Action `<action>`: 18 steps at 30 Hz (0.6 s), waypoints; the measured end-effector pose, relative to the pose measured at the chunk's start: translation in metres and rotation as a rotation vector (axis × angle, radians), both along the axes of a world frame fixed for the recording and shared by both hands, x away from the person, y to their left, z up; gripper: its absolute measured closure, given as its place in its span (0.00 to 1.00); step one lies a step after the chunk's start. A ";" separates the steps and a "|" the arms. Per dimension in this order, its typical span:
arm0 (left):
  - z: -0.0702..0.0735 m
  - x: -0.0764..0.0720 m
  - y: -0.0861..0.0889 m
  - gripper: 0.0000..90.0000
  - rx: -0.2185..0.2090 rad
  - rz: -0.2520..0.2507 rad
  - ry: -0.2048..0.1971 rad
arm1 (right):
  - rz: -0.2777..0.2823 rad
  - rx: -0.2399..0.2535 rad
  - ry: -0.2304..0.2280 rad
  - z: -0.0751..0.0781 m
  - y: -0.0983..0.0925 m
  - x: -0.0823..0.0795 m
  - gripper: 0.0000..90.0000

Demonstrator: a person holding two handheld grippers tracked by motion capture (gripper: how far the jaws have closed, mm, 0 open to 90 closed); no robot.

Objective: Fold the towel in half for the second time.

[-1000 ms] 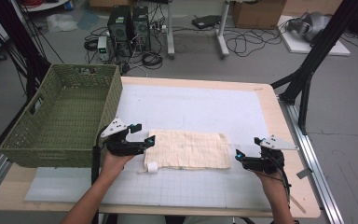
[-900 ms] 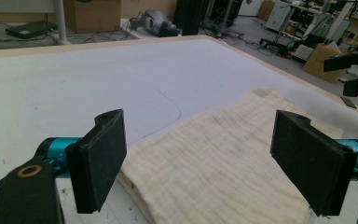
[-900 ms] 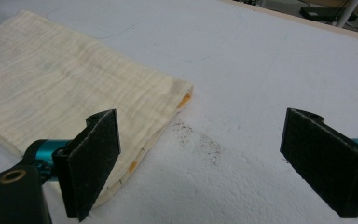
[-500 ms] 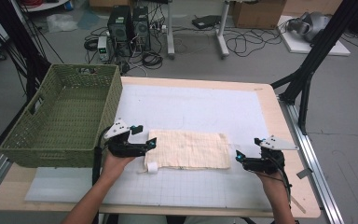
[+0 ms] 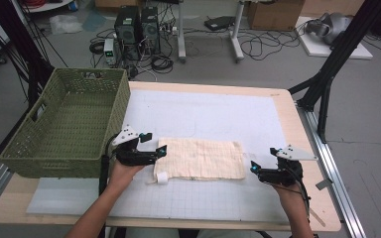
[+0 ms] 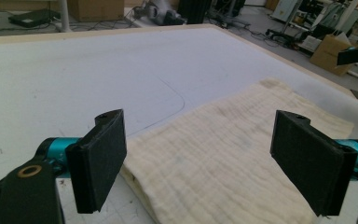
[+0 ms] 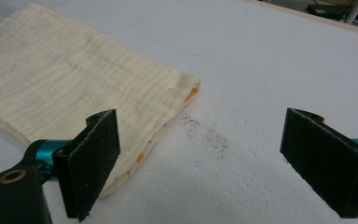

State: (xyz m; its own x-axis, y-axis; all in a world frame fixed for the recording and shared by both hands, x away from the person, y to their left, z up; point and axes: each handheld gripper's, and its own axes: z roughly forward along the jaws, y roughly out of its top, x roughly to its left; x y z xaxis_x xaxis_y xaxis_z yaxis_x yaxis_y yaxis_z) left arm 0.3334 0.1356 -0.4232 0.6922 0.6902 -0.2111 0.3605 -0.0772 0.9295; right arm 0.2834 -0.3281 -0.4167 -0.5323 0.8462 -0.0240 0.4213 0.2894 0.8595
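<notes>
Cloth [image 5: 200, 159] of cream colour lies flat on the white mat [image 5: 203, 116] in the high view, folded into a long rectangle at the near middle of the wooden table [image 5: 297, 134]. A small white label [image 5: 161, 178] sticks out at its near left corner. The left gripper [image 5: 155, 152] is at the left end of the cloth, its jaws apart, and the left hand [image 5: 124, 171] holds it from behind. The right gripper [image 5: 252, 168] is just beside the right end of the cloth, with jaws apart as well, and a grey three-cornered plate sits on top of it. A green woven basket [image 5: 69, 126], rectangular with handle holes, stands at the left side of the table, near the left gripper. Black cables and computer boxes lie on the grey floor beyond the far edge. In the left gripper view the left gripper [image 6: 198, 156] shows two flat black pads set wide apart, and the cloth [image 6: 233, 158] spreads between them and beyond; its surface is soft and finely wrinkled, like gauze, with a thick folded edge at the near side. The mat [image 6: 74, 70] looks smooth, with a thin curved line drawn on it. In the right gripper view the right gripper [image 7: 200, 158] also stands wide apart above the mat [image 7: 279, 70], which looks grainy here and has some dark specks. The cloth [image 7: 70, 79] lies to the left, its stitched edge close to the left pad, and small orange marks show along this edge.
</notes>
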 end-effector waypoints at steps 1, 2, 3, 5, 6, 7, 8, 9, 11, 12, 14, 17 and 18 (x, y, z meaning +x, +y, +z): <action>0.001 0.001 0.000 0.21 0.004 -0.001 0.007 | 0.001 0.001 0.000 0.000 0.000 0.000 0.13; 0.002 0.002 0.000 0.21 0.016 0.002 0.012 | 0.005 0.003 0.001 0.000 0.001 0.000 0.13; 0.005 0.003 -0.001 0.21 0.013 0.006 0.006 | 0.007 0.002 0.000 0.000 0.001 0.000 0.13; 0.007 0.004 -0.002 0.21 0.025 0.004 0.005 | 0.010 0.007 0.001 0.000 0.002 0.000 0.13; 0.008 0.005 -0.003 0.21 0.032 0.005 0.004 | 0.014 0.007 0.001 0.000 0.002 0.000 0.13; 0.008 0.006 -0.003 0.23 0.029 0.009 0.001 | 0.021 0.008 0.006 0.001 0.003 0.000 0.13; 0.008 0.008 -0.003 0.23 0.030 0.014 0.007 | 0.027 0.006 0.002 0.001 0.003 0.001 0.13; 0.008 0.010 -0.003 0.23 0.045 0.016 0.015 | 0.029 0.009 0.002 0.001 0.004 0.001 0.13; 0.009 0.014 -0.004 0.24 0.043 0.025 0.020 | 0.029 0.013 0.003 0.002 0.005 0.001 0.13; 0.009 0.017 -0.005 0.24 0.047 0.028 0.023 | 0.030 0.014 0.000 0.002 0.005 0.002 0.13; 0.009 0.023 -0.007 0.24 0.060 0.037 0.039 | 0.029 0.016 0.002 0.002 0.005 0.002 0.13; 0.005 0.033 -0.010 0.26 0.070 0.051 0.058 | 0.029 0.014 0.006 0.001 0.005 0.002 0.13; 0.003 0.037 -0.011 0.27 0.087 0.053 0.081 | 0.029 0.013 0.006 0.001 0.005 0.003 0.13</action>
